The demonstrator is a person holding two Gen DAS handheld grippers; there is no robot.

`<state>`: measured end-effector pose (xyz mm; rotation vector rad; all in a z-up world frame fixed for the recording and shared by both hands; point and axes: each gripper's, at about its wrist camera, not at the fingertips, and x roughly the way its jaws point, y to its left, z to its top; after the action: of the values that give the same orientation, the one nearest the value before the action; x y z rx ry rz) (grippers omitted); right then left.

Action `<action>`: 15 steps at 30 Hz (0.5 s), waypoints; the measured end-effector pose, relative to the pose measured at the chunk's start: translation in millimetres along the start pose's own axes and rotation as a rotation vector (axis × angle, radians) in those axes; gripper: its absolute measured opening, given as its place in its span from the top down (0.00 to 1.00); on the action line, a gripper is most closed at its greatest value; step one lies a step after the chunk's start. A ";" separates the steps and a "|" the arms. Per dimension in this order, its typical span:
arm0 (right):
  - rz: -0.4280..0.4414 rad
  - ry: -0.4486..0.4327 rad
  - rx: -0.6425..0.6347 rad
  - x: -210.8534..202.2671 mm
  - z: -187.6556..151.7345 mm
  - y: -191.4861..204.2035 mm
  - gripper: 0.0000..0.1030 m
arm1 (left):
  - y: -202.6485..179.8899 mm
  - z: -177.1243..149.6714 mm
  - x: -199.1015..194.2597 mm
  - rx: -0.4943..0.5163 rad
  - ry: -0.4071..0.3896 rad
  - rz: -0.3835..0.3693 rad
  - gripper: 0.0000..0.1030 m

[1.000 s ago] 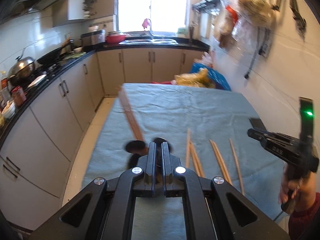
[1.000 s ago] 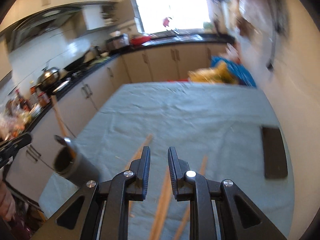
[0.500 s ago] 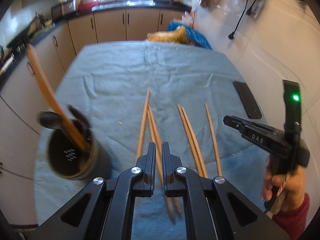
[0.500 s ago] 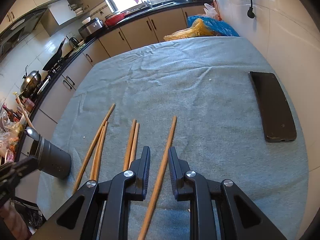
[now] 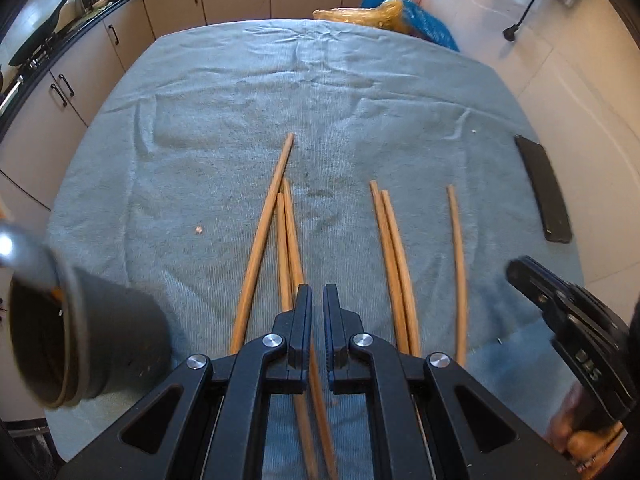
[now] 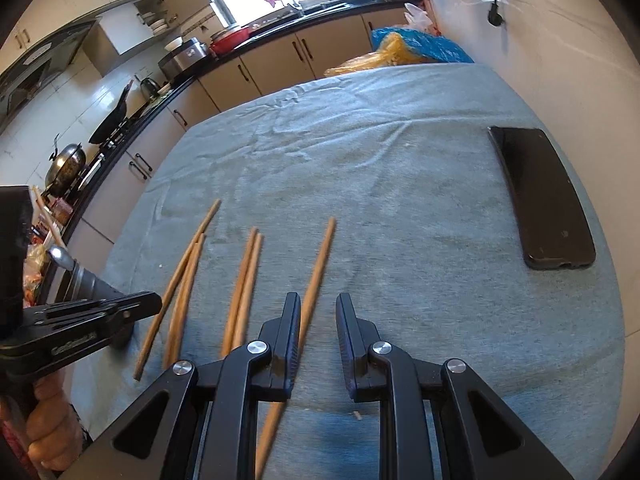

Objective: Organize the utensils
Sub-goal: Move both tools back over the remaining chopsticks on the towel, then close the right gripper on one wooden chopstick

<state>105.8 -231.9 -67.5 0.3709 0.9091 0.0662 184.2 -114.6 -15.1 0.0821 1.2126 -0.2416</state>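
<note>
Several wooden chopsticks lie on the grey-blue cloth (image 5: 240,100): a crossed bunch of three (image 5: 264,232), a pair (image 5: 394,248) and a single one (image 5: 458,248). My left gripper (image 5: 317,288) hangs shut and empty just above the near ends of the bunch. To its left stands a dark grey utensil cup (image 5: 104,332) with a metal spoon handle sticking out. In the right wrist view my right gripper (image 6: 318,300) is open with a narrow gap and holds nothing. The single chopstick (image 6: 318,268) runs under its left finger. The pair (image 6: 246,276) and the cup (image 6: 88,284) lie further left.
A black phone (image 6: 540,196) lies near the cloth's right edge. Yellow and blue bags (image 5: 384,16) sit at the table's far end. Kitchen cabinets and a counter with pots run along the left. A tiled wall is on the right.
Both grippers have dropped and tilted down toward the chopsticks. The cup has slid from in front of my left gripper to its lower left. Neither jaw gap has changed.
</note>
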 end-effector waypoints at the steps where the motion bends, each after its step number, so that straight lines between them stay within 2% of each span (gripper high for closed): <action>1: -0.001 0.005 0.004 0.9 1.3 -2.1 0.81 | -0.6 3.4 4.6 -0.003 0.004 0.011 0.95; 15: 0.021 0.010 0.014 6.0 3.6 -12.5 0.81 | 0.7 24.2 40.7 -0.013 0.040 0.073 0.95</action>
<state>111.0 -243.4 -74.3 0.3937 0.9156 0.0813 219.9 -124.3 -44.6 0.1208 1.2481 -0.1690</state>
